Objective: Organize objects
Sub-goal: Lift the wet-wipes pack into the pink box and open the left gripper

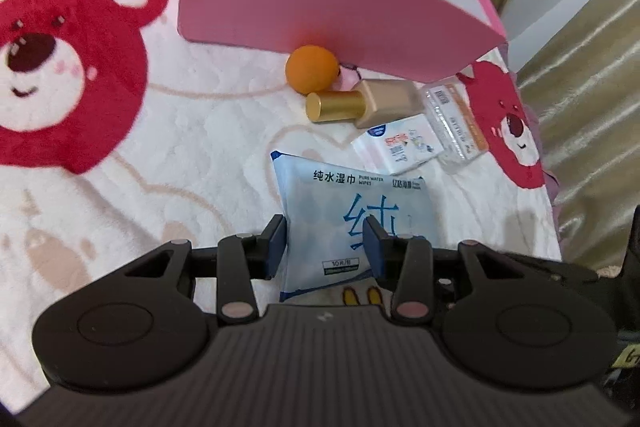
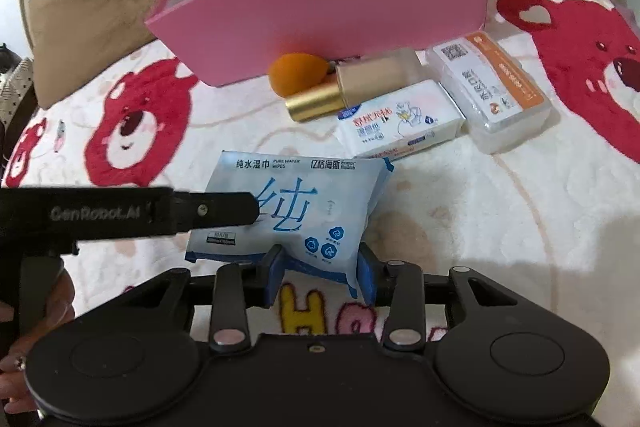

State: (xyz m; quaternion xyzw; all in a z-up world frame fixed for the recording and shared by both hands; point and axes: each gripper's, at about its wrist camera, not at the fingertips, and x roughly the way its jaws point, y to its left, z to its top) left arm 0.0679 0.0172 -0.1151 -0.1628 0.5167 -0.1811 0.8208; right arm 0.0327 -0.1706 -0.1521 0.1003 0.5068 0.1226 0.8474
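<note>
Left claw (image 1: 326,247): we see it part-spread, pinching the wipes pack (image 1: 352,223).
Right claw (image 2: 320,275): we see it part-spread, gripping the same pack's lower edge.

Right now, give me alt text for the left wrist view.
The left hand-held gripper straddles a pale blue plastic pack of wet wipes on a white fleece blanket with red bears. Beyond lie an orange ball, a gold-capped bottle and a tall pink box.
</note>
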